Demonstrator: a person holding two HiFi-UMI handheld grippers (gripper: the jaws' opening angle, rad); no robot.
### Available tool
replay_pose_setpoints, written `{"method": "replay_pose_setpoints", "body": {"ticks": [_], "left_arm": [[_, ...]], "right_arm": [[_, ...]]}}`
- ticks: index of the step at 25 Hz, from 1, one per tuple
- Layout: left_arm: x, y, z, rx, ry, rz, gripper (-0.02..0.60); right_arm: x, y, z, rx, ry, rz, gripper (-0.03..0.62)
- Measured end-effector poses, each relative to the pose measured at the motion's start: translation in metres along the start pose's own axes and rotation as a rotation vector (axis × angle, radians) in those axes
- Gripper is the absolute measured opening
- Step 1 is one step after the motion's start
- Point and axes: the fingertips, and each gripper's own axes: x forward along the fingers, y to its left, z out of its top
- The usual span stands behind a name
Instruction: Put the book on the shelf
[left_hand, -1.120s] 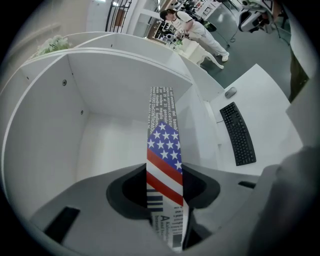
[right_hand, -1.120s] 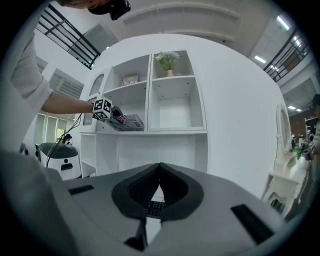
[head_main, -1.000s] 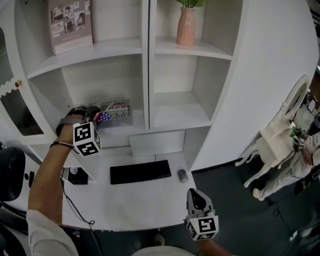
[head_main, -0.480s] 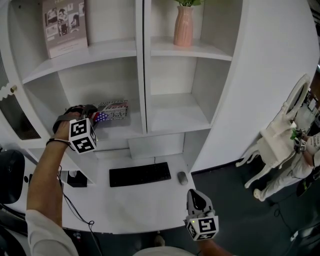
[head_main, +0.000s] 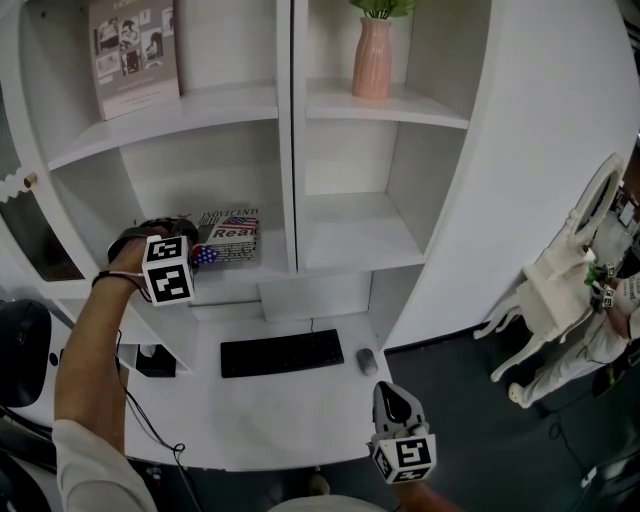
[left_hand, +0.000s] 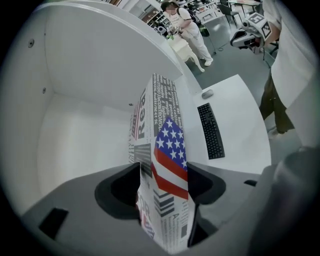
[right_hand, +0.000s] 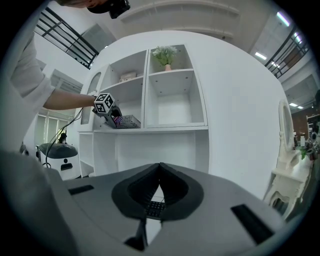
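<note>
Though newly open, left tongs (head_main: 192, 250) astride book (head_main: 232, 233)

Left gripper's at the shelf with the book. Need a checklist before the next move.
1. Book on shelf: ok. The book lies flat in the lower-left compartment of the shelf.
2. Grip released: ok. The left gripper has just been opening its jaws, which stand apart.
3. Book clear of jaws: not ok. It sits between them.
4. Right gripper out of the way: ok. Jaws together, empty, near the desk's front edge.
5. Book steady once let go: cannot tell. Its near end is hidden behind the left gripper.
</note>
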Motion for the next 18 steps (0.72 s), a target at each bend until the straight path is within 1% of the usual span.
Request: {"method": "replay_pose_setpoints", "body": {"ticks": [5, 8, 9, 12, 18], "left_arm": [[0.0, -0.013, -0.001, 0.0, 0.032, -0.161, 0.282], [-0.001, -0.021, 0.0, -0.011, 0.036, -0.237, 0.296], [-0.001, -0.024, 0.001, -0.015, 0.034, -0.256, 0.311], [0.0, -0.027, 0.001, -0.02, 0.035, -0.28, 0.311], [0.0, -0.026, 0.001, -0.013, 0.04, -0.273, 0.311]], "right_arm": [[0.001, -0.005, -0.002, 0.003, 0.003, -0.005, 0.003], [0.002, -0.009, -0.002, 0.006, 0.005, -0.011, 0.003], [0.002, -0.011, -0.002, 0.007, 0.007, -0.013, 0.003], [0.004, -0.013, -0.003, 0.01, 0.008, -0.014, 0.003], [0.006, -0.013, -0.001, 0.007, 0.002, -0.008, 0.003]]}}
